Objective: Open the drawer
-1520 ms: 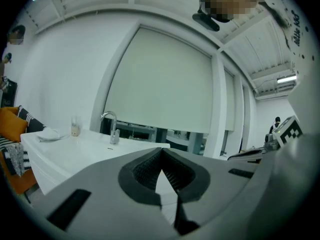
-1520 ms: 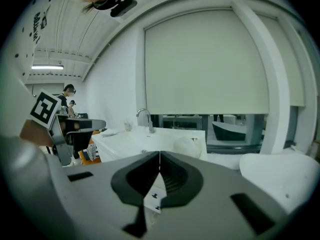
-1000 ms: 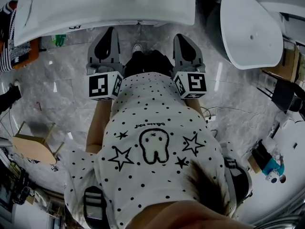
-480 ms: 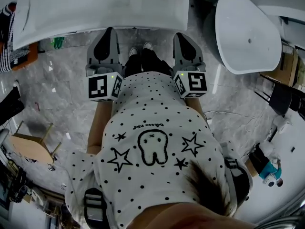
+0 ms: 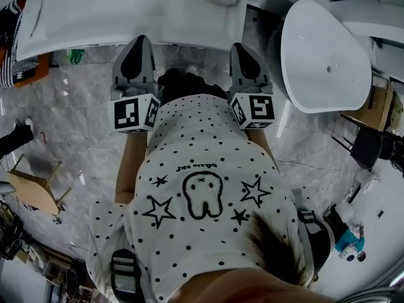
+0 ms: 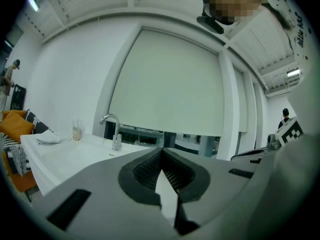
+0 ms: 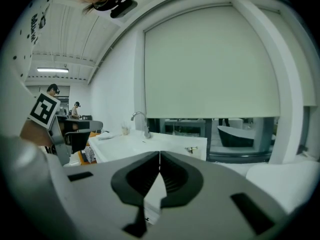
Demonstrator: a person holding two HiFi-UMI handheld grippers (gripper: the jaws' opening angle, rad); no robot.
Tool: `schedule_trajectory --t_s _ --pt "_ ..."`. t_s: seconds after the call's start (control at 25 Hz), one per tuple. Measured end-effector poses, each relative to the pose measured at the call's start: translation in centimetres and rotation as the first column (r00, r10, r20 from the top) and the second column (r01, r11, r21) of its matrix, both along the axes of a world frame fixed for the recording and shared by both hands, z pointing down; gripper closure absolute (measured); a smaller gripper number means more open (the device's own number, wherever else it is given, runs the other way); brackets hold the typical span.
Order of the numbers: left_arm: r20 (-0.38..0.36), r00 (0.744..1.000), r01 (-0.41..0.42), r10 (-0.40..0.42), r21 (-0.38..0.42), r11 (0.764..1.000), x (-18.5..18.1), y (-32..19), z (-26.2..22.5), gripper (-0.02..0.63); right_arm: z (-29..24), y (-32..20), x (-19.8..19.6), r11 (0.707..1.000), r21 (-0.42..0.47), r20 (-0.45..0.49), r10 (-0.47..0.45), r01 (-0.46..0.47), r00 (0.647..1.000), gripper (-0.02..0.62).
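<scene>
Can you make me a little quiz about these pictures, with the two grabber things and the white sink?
1. True or false: the left gripper is holding a cup.
2. The right gripper's jaws are: A) wide open B) shut C) closed round a handle.
3. Fill in: the faucet stands on the white ____.
Key: 1 false, its jaws are shut with nothing between them. 2 B. 3 counter.
</scene>
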State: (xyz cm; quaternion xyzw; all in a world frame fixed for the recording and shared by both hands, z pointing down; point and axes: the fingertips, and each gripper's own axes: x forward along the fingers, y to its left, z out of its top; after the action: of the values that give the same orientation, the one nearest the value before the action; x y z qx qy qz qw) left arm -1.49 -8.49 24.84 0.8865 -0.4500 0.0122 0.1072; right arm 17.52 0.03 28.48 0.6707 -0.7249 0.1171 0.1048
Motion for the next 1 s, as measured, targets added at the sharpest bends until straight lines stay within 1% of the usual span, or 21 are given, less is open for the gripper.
schedule_trajectory --t_s 0.12,0.44,1.0 --pt "-0.008 1.0 0.01 -0.01 0.012 1.0 0.53 -0.32 -0.29 0.603 -0.01 -0.23 0.41 1.0 0.01 -0.004 -0.011 0.011 1.0 0.581" --pt "-0.008 1.0 0.0 0.0 0.023 1.0 1.02 -0.32 -0.58 0.603 -0.23 -0.71 0.29 0.999 0.026 0.004 -0.02 0.02 1.0 0.581" --pt "-0.005 0.999 -0.033 0.033 0.025 0.999 0.28 -0.96 -0.12 0.603 -0.4 -1.04 0.05 0.999 0.035 -0.018 0.015 -0.014 1.0 0.581"
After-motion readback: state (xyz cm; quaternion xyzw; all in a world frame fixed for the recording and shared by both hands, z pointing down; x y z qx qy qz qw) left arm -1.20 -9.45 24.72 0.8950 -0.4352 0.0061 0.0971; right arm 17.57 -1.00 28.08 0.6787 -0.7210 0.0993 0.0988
